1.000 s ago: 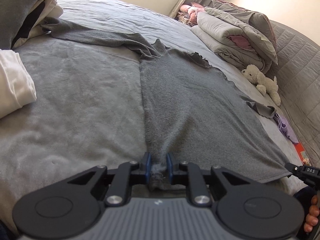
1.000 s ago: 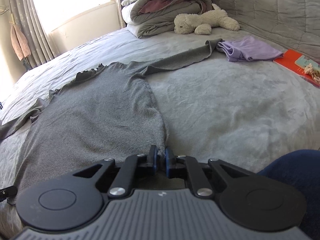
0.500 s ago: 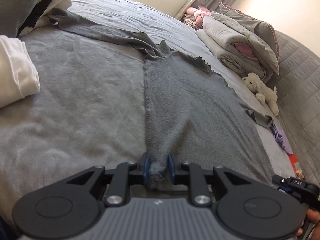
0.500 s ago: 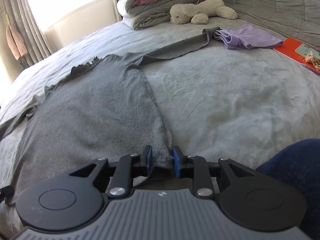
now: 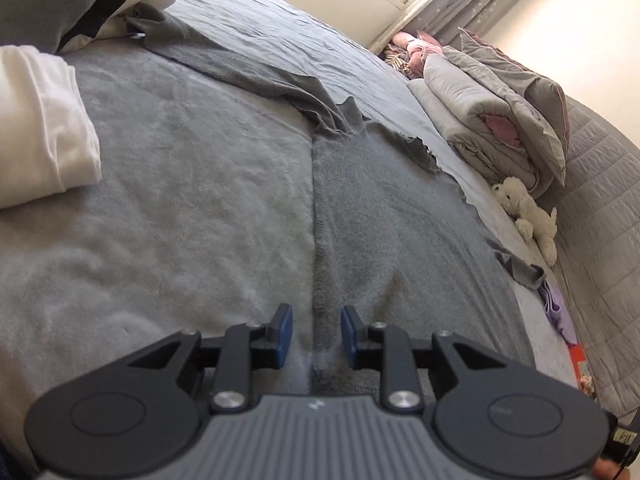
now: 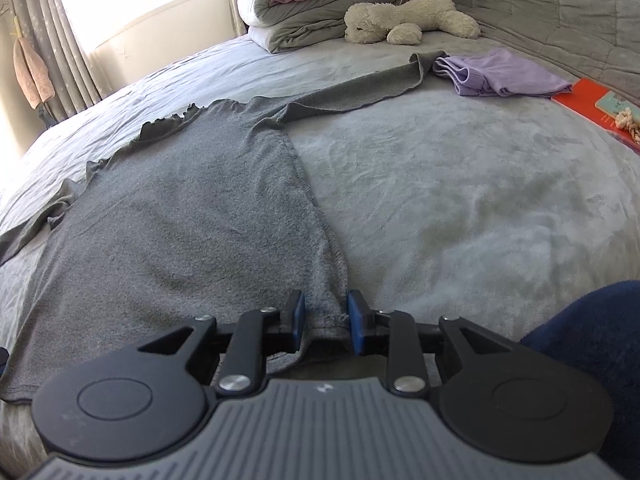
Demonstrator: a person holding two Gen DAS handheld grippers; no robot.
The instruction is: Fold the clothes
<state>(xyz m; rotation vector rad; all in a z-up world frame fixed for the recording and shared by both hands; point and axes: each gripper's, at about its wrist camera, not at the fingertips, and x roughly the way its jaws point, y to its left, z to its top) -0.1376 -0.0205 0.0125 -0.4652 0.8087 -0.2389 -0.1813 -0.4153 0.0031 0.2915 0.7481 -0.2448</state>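
1. Your left gripper (image 5: 312, 336) is easing its jaws apart; the hem corner of the grey top (image 5: 384, 216) lies between the pads, no longer pinched, so the shirt stays flat on the bed (image 5: 180, 184).
2. Sleeves spread wide, probably so you can fold them in.
3. Your right gripper (image 6: 326, 320) has let go too, jaws straddling the other hem corner.

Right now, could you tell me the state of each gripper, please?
Left gripper: opening, grey shirt hem lies loose between its jaws.
Right gripper: open, the shirt's other hem corner between its jaws.
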